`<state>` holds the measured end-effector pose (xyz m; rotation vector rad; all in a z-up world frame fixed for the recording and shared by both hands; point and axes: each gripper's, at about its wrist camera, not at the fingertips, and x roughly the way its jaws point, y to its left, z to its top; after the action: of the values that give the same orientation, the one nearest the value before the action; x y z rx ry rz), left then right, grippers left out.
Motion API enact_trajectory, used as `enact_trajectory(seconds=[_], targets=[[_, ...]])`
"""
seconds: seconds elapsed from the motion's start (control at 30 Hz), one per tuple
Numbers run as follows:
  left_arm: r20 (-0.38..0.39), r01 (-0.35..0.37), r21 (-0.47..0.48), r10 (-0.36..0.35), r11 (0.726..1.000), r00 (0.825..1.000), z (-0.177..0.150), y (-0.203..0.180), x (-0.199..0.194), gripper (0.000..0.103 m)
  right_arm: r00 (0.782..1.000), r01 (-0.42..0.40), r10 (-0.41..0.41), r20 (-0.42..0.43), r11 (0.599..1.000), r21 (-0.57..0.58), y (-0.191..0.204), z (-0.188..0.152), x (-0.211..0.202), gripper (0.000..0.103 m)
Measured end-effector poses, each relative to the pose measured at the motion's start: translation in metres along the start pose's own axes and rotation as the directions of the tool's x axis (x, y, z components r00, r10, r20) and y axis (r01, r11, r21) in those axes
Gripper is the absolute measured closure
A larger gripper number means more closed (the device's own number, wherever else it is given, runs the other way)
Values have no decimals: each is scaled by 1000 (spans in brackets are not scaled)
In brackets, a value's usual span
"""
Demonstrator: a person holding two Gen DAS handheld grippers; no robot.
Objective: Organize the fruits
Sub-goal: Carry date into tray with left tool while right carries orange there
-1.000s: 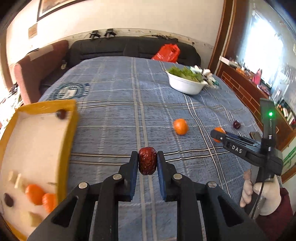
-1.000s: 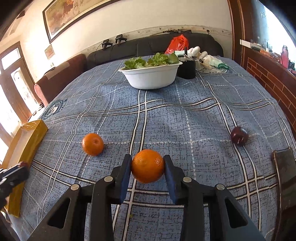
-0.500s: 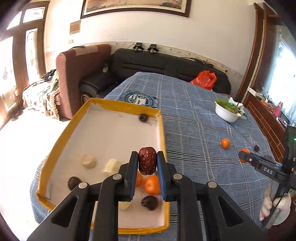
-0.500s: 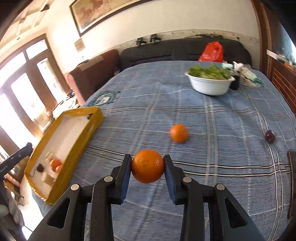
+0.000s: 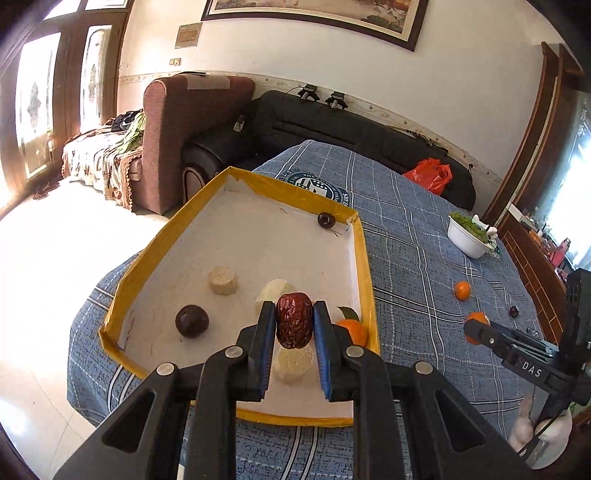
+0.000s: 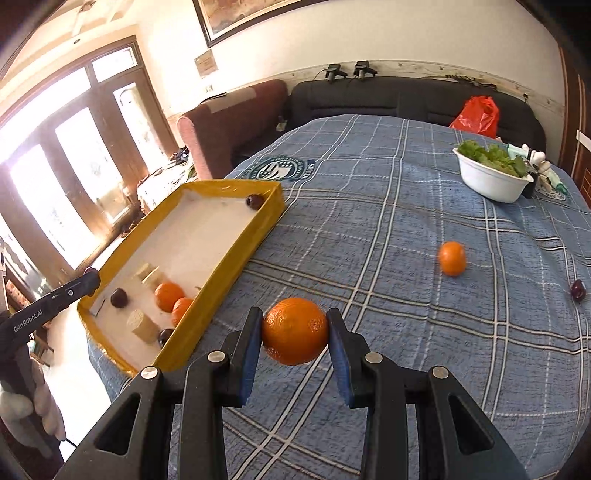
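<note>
**Fingers loaded, tray next**

Left fingers (image 5: 294, 325) clamp a date (image 5: 294, 319) over the tray (image 5: 364, 254); right fingers (image 6: 295, 334) grip an orange (image 6: 295, 331) beside it. I judge delivery underway: next, I lower and release inside.

I see a white bowl of greens (image 6: 493, 181) on the counter's far side, red bag (image 6: 476, 115) on the black sofa (image 5: 354, 138).

walls: white, framed painting (image 5: 314, 14) | seating: black sofa (image 5: 332, 125), brown armchair (image 5: 184, 122) | light: bright glazed doors (image 6: 74, 155)
</note>
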<state>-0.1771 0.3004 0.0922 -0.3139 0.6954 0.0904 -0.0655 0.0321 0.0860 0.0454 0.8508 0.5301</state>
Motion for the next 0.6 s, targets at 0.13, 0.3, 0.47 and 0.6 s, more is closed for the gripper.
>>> enact_trajectory(seconds=[0.13,0.3,0.47,0.6], targets=[[-2,-54,-25,54,998,999,-15,2,4,83,1000,-24,24,-20,1000,-7,9,-12,3,64],[-29,-100,-28,99,995,995,-24,2,15,83,999,-37,36,-36,999,-17,19,-19,7,64],[-51,-158,-13,157,987,986,-29,-1,26,83,997,-38,35,-72,999,-37,35,-16,14,64],[-46,-157,-24,156,987,987,-17,3,27,83,995,-50,43,-95,996,-71,52,-1,25,64]])
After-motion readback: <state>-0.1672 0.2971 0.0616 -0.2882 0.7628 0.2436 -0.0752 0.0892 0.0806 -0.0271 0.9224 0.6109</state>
